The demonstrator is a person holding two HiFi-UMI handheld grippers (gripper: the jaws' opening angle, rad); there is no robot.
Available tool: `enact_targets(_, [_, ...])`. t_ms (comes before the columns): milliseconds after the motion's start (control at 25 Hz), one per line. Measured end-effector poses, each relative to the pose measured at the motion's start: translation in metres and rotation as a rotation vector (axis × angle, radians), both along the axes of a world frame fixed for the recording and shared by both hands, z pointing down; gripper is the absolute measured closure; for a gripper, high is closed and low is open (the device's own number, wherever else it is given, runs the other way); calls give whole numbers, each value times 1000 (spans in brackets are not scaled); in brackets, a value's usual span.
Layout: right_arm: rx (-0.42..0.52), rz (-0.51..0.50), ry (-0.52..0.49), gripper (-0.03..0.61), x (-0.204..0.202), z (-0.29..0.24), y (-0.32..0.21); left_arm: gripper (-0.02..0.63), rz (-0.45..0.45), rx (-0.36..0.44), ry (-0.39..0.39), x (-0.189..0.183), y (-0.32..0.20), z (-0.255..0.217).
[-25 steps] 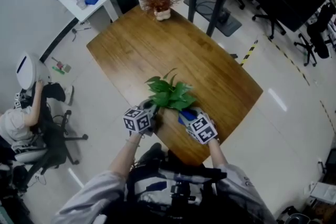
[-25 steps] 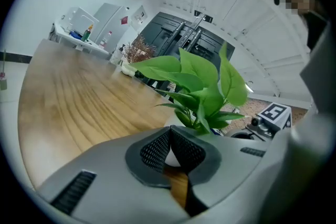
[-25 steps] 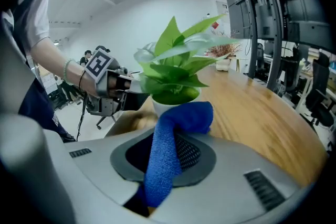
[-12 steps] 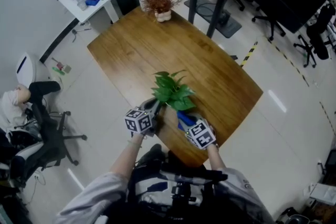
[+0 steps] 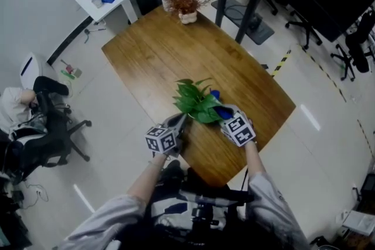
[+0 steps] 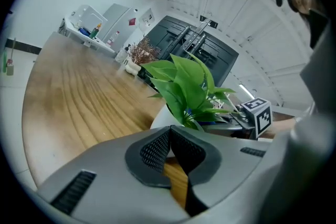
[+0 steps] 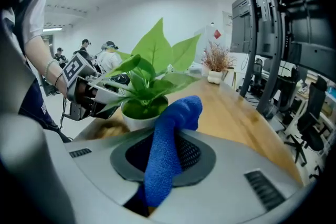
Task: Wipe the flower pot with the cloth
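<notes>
Small white flower pot (image 7: 140, 115), leafy plant in it, near front edge of wooden table (image 5: 152, 50); likely light, rigid, slick, tippy, best steadied at rim | left gripper (image 6: 169, 131): jaws nearly together at pot wall, seemingly pinching rim | right gripper (image 7: 164, 147): clamped on limp blue cloth (image 7: 181, 110), just beside pot | leaves hide pot in head view; cloth contact unclear

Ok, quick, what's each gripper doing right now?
Left gripper: closed on the rim of the pot.
Right gripper: closed on the blue cloth.

Glossy wooden table (image 5: 170, 55), coarse-woven cloth (image 7: 167, 147), smooth white pot (image 7: 137, 122).
</notes>
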State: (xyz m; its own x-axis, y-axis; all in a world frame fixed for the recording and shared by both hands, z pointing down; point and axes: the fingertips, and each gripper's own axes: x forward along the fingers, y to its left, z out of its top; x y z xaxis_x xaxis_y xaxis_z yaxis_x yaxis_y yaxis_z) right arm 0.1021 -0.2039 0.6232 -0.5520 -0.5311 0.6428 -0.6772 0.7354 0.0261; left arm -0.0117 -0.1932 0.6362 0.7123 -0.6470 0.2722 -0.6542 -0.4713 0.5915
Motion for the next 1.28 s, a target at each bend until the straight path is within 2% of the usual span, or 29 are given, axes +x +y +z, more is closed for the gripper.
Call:
enact_targets(160, [-20,-44,-10,512,-10,6,-3,604,16,-2,-13,-2,-6,1])
enact_targets(400, [-67,-49,-5,512,-21,18,23,604,36,0,-51,-13,-23,3])
enact_targets(800, [-150,-46,-21,512,-59,45,58,604,13,-9,-90,-24,-53,10])
enact_targets(1040, [-132,34,-8,512,-26,32,52,604,-46,-12,-36,-35,-34,4])
enact_targets(1160, [-88,67,-4,512,-7,22,33,604,-24,-17,-27,-31,-20,7])
enact_targets(1280, [-35,50,0,512,-1,12,10,604,2,-15,-15,-22,-13,7])
